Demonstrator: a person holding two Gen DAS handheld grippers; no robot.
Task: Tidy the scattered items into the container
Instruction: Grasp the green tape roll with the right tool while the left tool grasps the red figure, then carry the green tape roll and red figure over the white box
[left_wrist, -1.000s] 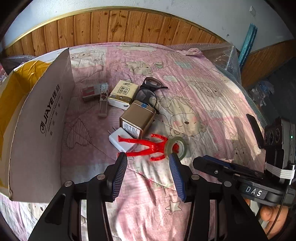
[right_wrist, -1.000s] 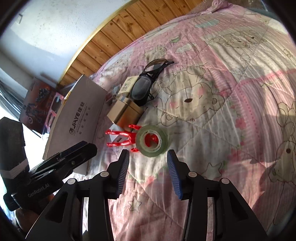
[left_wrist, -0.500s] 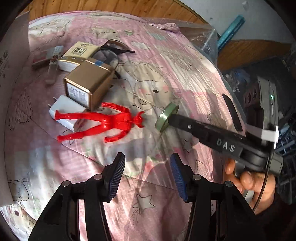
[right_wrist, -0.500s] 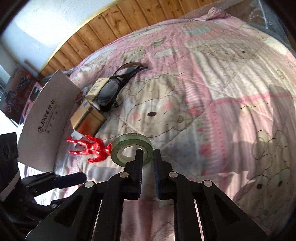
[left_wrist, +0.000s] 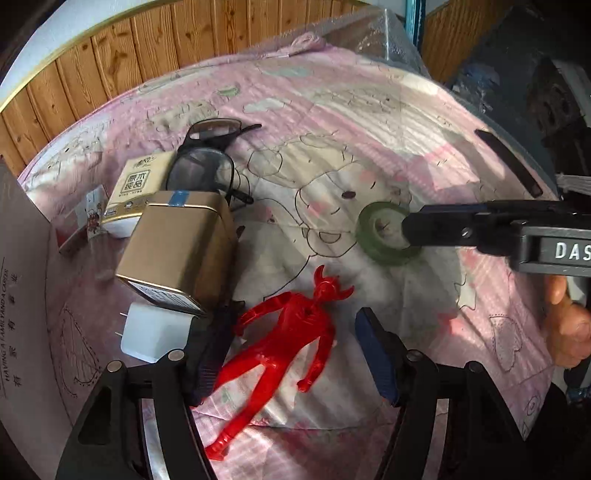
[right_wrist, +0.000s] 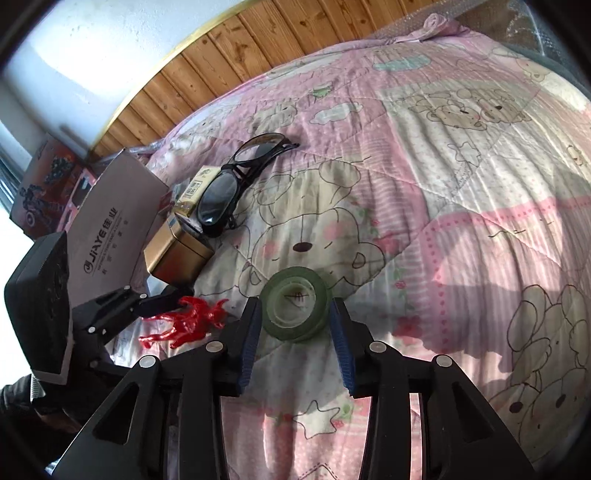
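2 grippers are busy on the pink bear quilt (right_wrist: 461, 155), and each one has a thing right in front of it.

The right gripper (right_wrist: 295, 332) has its 2 blue pads spread wide, 1 on each side of the green tape roll (right_wrist: 295, 308). The roll lies flat on the quilt between them. The pads look very close to its sides, but I cannot tell if they touch it yet. I think a squeeze is what comes next.

The left gripper (left_wrist: 291, 354) is wide apart too and grips nothing. The red toy figure (left_wrist: 284, 332) lies between its pads, flat on its back. Its long body runs from near-left, where the feet are, to far-right, where the horned head is. So the pads would close across its thin middle, and I think that is a good way to pinch it.

The tape roll is round, smooth and a bit see-through. The figure is shiny hard plastic with skinny arms and legs. The quilt is soft and puffy, so things may sink in a little.

The cardboard box (right_wrist: 110, 221) stands at the far left. It is nearer the left gripper.
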